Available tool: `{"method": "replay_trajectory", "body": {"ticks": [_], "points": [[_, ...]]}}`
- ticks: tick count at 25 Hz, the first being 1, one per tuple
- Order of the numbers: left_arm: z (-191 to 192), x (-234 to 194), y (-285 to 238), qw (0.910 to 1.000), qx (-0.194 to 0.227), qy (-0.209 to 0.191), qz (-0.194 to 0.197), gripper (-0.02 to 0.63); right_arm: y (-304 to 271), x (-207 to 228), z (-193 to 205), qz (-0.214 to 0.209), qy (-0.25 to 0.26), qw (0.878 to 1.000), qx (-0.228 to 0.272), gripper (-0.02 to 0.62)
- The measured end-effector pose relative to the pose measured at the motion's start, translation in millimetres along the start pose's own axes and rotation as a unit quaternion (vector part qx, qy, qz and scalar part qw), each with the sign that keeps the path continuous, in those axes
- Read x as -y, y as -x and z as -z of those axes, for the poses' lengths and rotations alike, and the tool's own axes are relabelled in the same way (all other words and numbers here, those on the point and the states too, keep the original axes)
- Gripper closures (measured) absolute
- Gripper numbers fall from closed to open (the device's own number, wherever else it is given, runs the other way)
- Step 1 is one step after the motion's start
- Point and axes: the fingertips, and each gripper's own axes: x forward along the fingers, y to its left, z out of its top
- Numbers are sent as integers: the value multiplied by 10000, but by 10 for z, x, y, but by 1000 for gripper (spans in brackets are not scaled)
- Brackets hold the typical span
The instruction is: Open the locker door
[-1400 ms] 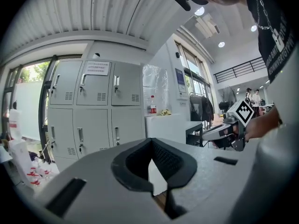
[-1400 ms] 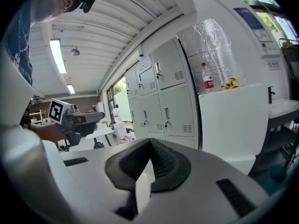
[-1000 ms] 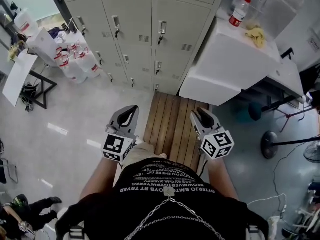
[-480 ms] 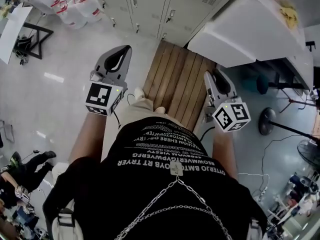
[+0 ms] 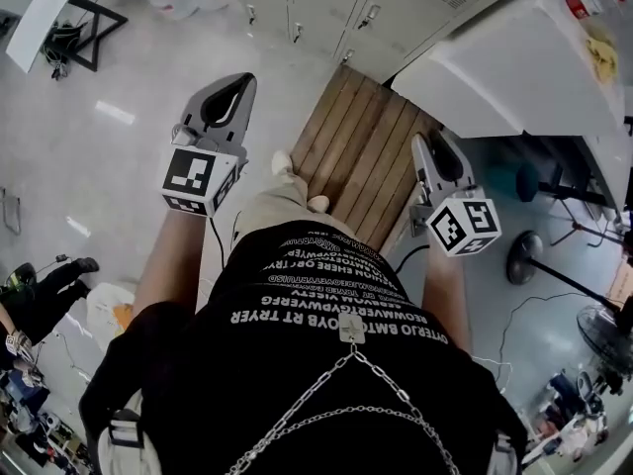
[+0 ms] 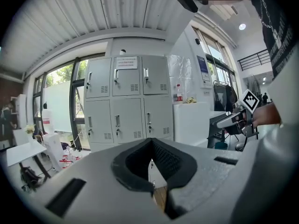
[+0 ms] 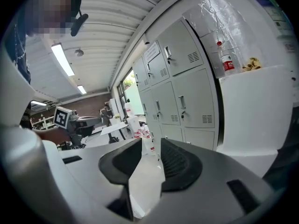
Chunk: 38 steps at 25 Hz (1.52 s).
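Locker bank (image 6: pixel 125 101): grey metal, upright against the wall, two rows of three doors (image 6: pixel 115 84) showing in the left gripper view. All doors shut, flush with the frame. Each has a small upright handle (image 6: pixel 116 74) near its left edge and a louvred vent (image 6: pixel 134 87) low right. Keys possibly hanging under the handles, too small to confirm

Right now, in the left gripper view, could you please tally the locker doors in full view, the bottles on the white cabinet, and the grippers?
Locker doors in full view: 6
Bottles on the white cabinet: 1
Grippers: 2, the left gripper and the right gripper
Total: 9
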Motion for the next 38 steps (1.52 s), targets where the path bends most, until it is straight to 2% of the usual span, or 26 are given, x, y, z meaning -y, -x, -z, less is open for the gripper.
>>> {"method": "replay_trajectory", "body": {"ticks": [7,11,17,28,38], "points": [[-144,79,194,9999,106,-111,-46,606,48,-211,-67,-238,69,9995,169,486],[-264,178,193,9996,206,-171,14,606,148,-174,-124,-190,73,9994,285,486],[-231,407,71,9991,78,-296,286,606,197,-66,-94,-112,-56,9996,273,486],[-371,517,-683,9947,195,-341,948,606,-174,275,-279,129,-126,9993,314,486],[-596,115,-1600,9916,259,-297,1233,606,-840,688,-749,286,-59,9992,274,486]]}}
